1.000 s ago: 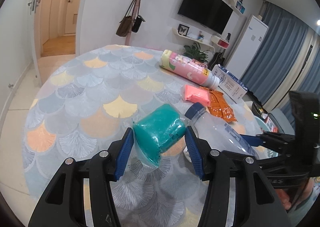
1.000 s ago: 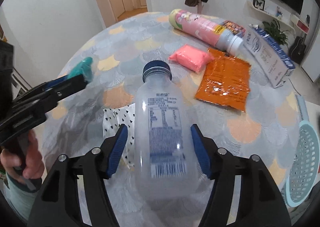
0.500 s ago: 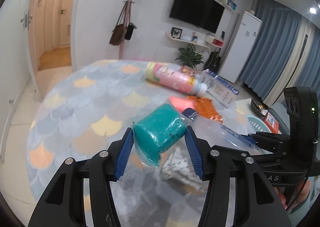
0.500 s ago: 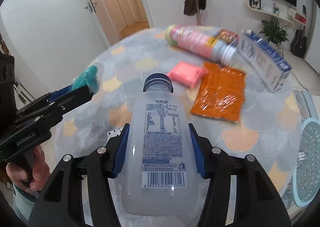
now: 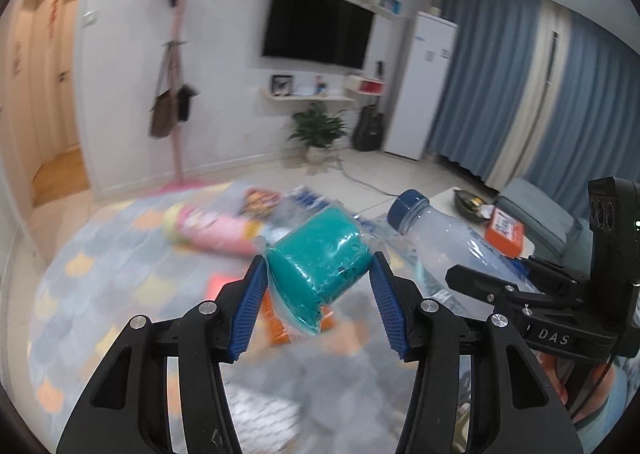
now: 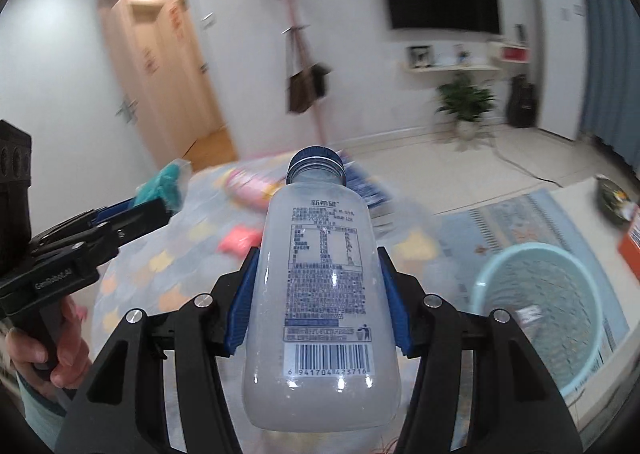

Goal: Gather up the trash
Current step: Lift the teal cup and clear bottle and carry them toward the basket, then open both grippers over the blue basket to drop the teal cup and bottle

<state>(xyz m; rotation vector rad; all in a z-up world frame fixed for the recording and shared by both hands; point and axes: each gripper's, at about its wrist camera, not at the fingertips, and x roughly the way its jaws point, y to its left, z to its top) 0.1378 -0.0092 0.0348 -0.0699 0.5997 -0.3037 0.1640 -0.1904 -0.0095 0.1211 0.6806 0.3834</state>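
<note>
My left gripper (image 5: 318, 286) is shut on a teal lump wrapped in clear plastic (image 5: 320, 262), held in the air above the round patterned table (image 5: 100, 266). My right gripper (image 6: 316, 294) is shut on a cloudy plastic bottle (image 6: 320, 286) with a dark blue cap, its label facing the camera. In the left wrist view the bottle (image 5: 448, 242) and the right gripper (image 5: 500, 286) show at the right. In the right wrist view the left gripper (image 6: 160, 206) with the teal lump (image 6: 162, 186) shows at the left, a hand on its handle.
A pale blue perforated basket (image 6: 536, 310) stands low at the right. On the table lie a pink canister (image 5: 212, 230), a pink packet (image 6: 238, 242), an orange packet (image 5: 280, 326) and a blue-white box (image 6: 364, 186). Behind are a coat rack, a television and a sofa.
Both grippers have risen off the table with their loads and tilted up, so the room shows. The right jaws went from apart around the bottle to closed on it.
</note>
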